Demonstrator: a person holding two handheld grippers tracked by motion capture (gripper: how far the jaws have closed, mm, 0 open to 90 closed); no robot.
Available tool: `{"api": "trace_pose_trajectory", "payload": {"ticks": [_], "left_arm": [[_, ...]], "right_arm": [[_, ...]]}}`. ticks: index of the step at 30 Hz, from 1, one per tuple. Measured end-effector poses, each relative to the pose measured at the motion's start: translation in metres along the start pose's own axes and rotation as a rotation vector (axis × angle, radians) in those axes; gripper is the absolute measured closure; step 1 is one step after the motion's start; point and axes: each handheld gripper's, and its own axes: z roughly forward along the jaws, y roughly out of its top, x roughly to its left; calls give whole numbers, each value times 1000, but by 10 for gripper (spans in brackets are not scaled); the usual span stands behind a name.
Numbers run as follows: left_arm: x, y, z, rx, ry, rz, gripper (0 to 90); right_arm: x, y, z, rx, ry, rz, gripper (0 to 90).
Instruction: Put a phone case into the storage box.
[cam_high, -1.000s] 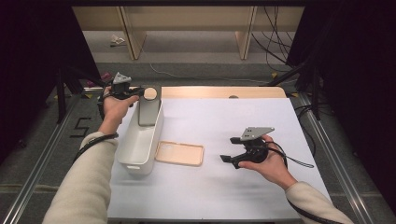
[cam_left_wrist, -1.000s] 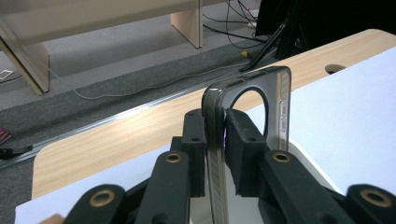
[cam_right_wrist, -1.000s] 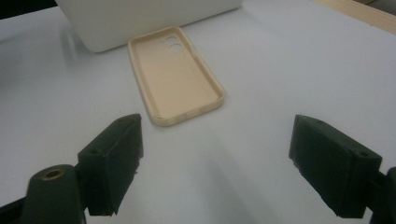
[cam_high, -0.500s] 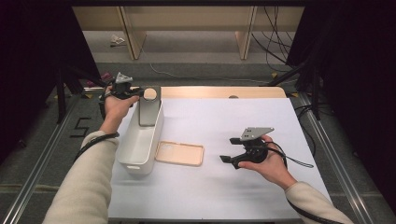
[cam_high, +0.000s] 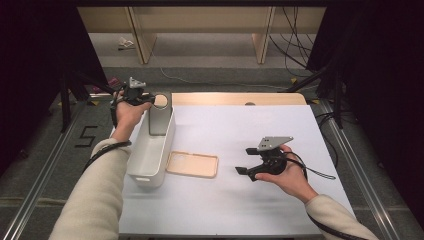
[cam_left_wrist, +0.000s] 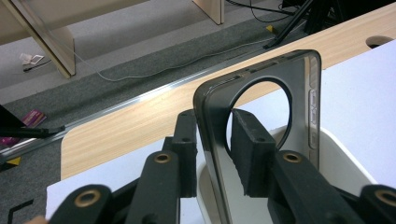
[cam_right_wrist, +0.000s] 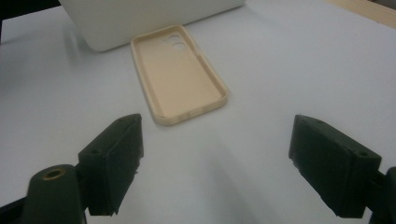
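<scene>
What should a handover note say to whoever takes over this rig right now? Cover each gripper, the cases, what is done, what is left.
Left gripper: fingers have just been opening around the grey case, which stands upright in the white bin; a gap shows at one finger, so treat it as released.
Right gripper: open, empty, hovering short of the tan case.
Done: grey case in the bin.
Left: tan case lies flat on the table beside the bin, probably next.

A black "5" marks the floor (cam_high: 86, 136) left of the table (cam_high: 240, 210)
</scene>
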Motion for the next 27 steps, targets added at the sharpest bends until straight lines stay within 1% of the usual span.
{"api": "trace_pose_trajectory", "payload": {"ticks": [6,10,12,14,16,17,20,23,25,27], "left_arm": [[-3,0,4,8,15,6,653],[-4,1,5,14,19,22,629],[-4,1,6,12,17,23,591],[-4,1,7,20,12,12,533],[-4,0,8,24,32,-2,490],[-4,0,8,21,35,-17,472],[-4,0,7,20,31,-33,400],[-4,1,4,2,40,-52,337],[-3,1,1,-5,29,-63,323],[-2,1,-2,-12,12,-56,298]], "right_arm": [[0,0,0,1,2,-2,187],[0,0,0,1,1,0,187],[0,0,0,1,0,-1,187],[0,0,0,1,1,-2,187],[1,0,0,3,1,-4,187],[1,0,0,3,1,-3,187],[0,0,0,0,0,-2,187],[0,0,0,0,0,-2,187],[0,1,0,-2,-1,-4,187],[1,1,0,-2,-1,-5,187]]}}
